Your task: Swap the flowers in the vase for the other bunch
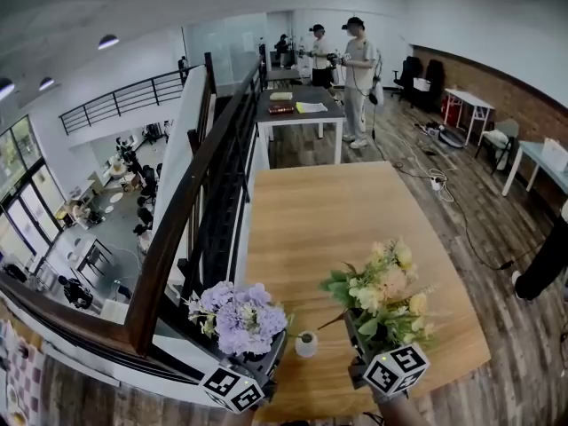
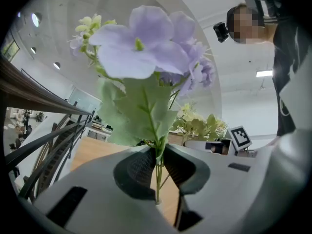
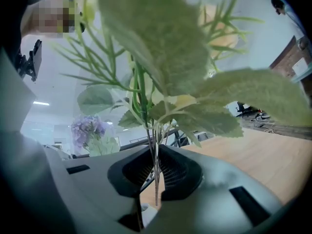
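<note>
Purple flower bunch (image 1: 240, 316) is being clamped by left claw (image 2: 157, 167), yellow flower bunch (image 1: 386, 295) by right claw (image 3: 156, 172); stems best lowered upright into small white vase (image 1: 306, 344), lower centre.

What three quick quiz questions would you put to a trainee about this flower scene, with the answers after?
1. True or false: the left gripper is shut on the stems of the purple bunch.
2. What does the right gripper hold between its jaws? A: the stems of the yellow-green bunch. B: a book. C: nothing.
3. Fill in the word: in the head view the white vase stands between the two grippers, on the wooden ____.

Key:
1. True.
2. A.
3. table.
</note>
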Motion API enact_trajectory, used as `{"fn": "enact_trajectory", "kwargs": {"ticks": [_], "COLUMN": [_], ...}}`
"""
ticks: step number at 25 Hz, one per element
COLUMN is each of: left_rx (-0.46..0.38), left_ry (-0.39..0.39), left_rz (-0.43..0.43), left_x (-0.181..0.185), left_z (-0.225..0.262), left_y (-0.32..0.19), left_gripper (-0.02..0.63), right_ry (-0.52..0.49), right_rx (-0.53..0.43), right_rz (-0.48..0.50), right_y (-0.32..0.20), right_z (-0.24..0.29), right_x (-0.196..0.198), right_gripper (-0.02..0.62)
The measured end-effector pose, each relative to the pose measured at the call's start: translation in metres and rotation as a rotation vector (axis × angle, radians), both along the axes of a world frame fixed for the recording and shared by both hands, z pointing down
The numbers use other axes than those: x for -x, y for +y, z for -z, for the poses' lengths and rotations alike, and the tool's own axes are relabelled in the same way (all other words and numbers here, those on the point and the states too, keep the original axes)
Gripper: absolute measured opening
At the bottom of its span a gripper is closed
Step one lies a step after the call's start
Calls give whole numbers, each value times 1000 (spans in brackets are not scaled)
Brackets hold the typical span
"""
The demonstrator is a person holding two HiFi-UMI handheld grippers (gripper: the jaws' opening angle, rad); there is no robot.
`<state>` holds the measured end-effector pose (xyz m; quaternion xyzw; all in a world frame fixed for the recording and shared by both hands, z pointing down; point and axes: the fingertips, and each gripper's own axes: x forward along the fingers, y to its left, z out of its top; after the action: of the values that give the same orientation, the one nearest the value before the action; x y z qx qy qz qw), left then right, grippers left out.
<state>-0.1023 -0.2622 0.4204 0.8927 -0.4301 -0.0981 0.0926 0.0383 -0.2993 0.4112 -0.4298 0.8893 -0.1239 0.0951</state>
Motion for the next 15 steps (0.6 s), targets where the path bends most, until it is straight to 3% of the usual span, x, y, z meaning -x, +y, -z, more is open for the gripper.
{"fn": "enact_trajectory", "kwargs": {"ticks": [15], "left_rx": [52], "left_ry": [-13], "left_rz": [-43], "left_x": [-16], "left_z": [-26], "left_y": [-8], "left_gripper": [57], "right_ry": [3], "right_rx": [37], "right_rz": [-19], "right_y": [-2], "right_z": [-23], "right_x": [-11], "right_gripper": [53]}}
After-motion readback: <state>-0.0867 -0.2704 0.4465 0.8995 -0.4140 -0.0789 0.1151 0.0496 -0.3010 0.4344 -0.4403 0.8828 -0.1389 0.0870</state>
